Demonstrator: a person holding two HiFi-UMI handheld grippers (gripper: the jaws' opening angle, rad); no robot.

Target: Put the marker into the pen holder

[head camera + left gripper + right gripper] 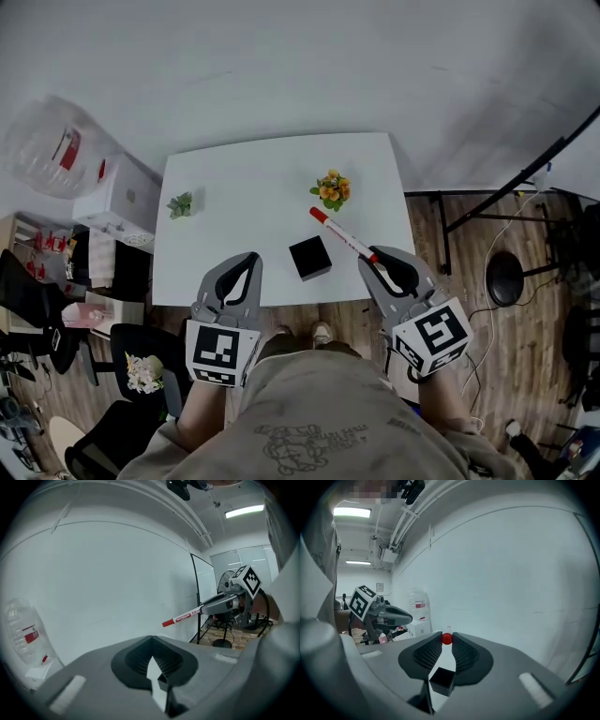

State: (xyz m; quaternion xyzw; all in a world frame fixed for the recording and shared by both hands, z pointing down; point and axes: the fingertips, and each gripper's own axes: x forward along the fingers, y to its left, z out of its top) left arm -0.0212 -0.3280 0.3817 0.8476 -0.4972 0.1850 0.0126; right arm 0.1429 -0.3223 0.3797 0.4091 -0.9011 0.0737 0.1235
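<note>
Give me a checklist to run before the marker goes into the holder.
1. Marker clamped in right gripper: ok.
2. Holder standing on table, nothing on top: ok.
3. Holder's inside free: cannot tell.
4. Marker above holder: not ok, it is to the holder's right.
5. Marker tipped upright for insertion: not ok, it is close to level.
6. Left gripper shut, empty, off the holder: ok.

Grey fingers (254, 284), black-white marker cubes (221, 351), beige printed shirt (319, 412).
</note>
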